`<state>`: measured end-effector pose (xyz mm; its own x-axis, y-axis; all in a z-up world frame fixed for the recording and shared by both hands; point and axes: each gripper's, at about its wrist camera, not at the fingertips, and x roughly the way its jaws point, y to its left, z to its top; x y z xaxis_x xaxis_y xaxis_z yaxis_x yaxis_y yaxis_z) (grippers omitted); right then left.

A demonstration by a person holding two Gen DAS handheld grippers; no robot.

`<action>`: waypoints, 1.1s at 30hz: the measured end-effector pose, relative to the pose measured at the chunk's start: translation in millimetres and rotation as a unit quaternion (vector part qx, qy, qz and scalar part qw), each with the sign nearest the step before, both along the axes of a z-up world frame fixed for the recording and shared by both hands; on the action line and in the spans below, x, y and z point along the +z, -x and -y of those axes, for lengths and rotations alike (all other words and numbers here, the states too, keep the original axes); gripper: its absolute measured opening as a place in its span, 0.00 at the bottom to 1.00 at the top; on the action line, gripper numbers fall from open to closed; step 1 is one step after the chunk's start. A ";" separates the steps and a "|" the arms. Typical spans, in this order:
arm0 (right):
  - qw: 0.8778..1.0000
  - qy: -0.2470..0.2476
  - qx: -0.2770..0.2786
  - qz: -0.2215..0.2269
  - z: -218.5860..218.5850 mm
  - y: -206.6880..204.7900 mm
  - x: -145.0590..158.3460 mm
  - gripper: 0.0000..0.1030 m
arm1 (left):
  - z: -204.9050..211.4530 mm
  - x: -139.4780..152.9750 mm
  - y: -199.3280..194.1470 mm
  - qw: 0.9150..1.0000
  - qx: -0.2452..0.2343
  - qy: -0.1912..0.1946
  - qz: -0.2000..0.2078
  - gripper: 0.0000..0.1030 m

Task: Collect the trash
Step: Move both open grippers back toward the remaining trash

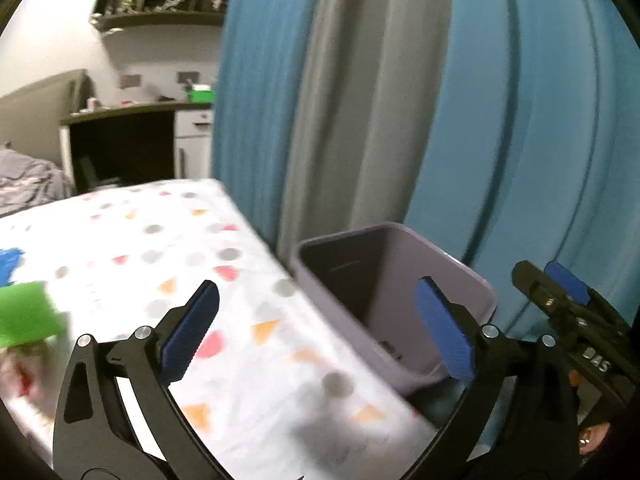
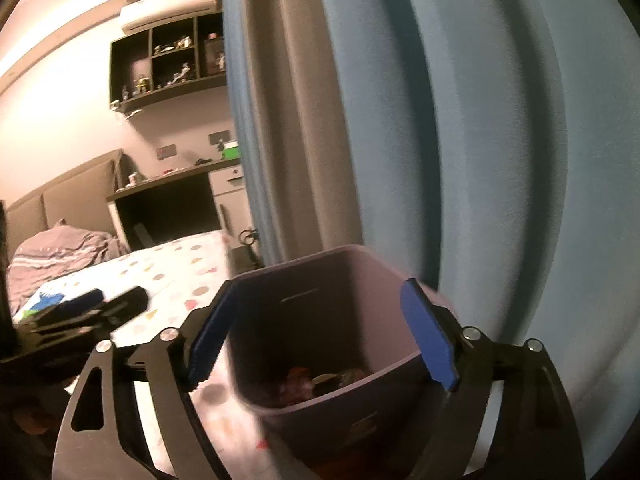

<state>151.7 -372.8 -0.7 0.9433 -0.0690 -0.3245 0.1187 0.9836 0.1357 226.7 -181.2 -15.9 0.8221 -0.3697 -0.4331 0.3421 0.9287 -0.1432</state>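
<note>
Both tools stand over the lilac waste bin [image 2: 320,320], which sits on the floor between the table edge and the blue-and-grey curtain [image 1: 360,100]. Left tool [image 1: 318,328]: jaws wide apart, nothing between the blue pads; it hangs above the edge of the counter with the spotted cloth [image 1: 160,240], just beside the bin's rim. Right tool [image 2: 320,334]: jaws likewise apart and empty, held directly above the bin's mouth. Bin contents: dark, reddish-brown scraps [image 2: 320,382] lie at the bottom, so some trash appears to be collected already. Still left, as far as can be seen: a bright green item [image 1: 28,316] near the counter's left edge with a crumpled reddish-white bit [image 1: 20,376] below it, and a blue-printed sheet [image 1: 10,264] farther back; all are blurred, and whether each counts as trash I cannot tell. Judgement: partway through, a drop-off likely just completed. Writing: blurred white characters on the right tool's body, seen from the left wrist, not legible with confidence; a faint emblem on the bin's front wall, unreadable.
</note>
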 end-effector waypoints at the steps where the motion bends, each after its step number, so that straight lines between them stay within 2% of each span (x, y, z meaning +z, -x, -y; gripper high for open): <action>1: 1.000 0.002 0.008 -0.002 -6.1 1.2 -0.8 0.81 | -7.0 1.9 5.8 1.000 0.008 -0.002 0.002 0.94; 5: 0.999 0.008 0.038 -0.007 -30.9 5.7 1.5 0.84 | -48.5 7.1 37.8 0.998 0.057 -0.020 0.008 0.94; 10: 0.997 0.009 0.075 -0.010 -64.4 15.6 1.0 0.85 | -109.2 7.1 72.0 0.994 0.106 -0.016 0.005 0.94; 15: 0.994 0.021 0.109 -0.008 -103.1 24.9 1.7 0.85 | -165.2 -1.2 100.7 0.986 0.160 -0.047 -0.001 0.94; 20: 0.989 0.025 0.147 -0.009 -145.8 35.8 -4.3 0.85 | -218.1 -14.5 129.1 0.980 0.191 -0.046 -0.020 0.94; 28: 0.979 0.034 0.201 -0.029 -194.4 37.0 -9.8 0.85 | -261.1 -32.1 132.0 0.974 0.216 -0.040 -0.049 0.94; 33: 0.975 0.044 0.218 -0.029 -214.8 35.0 -8.1 0.85 | -270.9 -44.1 118.5 0.976 0.197 -0.048 -0.077 0.94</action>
